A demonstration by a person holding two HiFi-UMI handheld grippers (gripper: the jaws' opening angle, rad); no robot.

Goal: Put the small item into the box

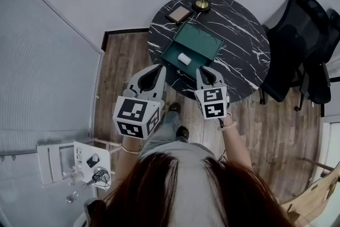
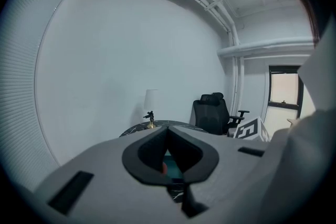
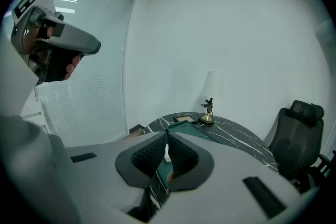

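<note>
The small item (image 1: 184, 58) lies in the open green box (image 1: 171, 55) on the desk (image 1: 239, 34), near the left tool (image 1: 161, 68) and right tool (image 1: 201, 69), both closed and empty.

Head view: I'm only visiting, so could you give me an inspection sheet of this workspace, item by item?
Surface: round black marble table with white veins, mostly bare.
Job's things: open dark green box near the table's front edge; small white item lies inside it.
Clutter: white-shaded lamp with brass base and small brown framed picture at the far edge.
Grippers: left gripper and right gripper both shut, nothing between the jaws.
Cables: dark leads at the white equipment stand on the person's left.
Surroundings: wooden floor, black office chairs right of the table, white blinds.
</note>
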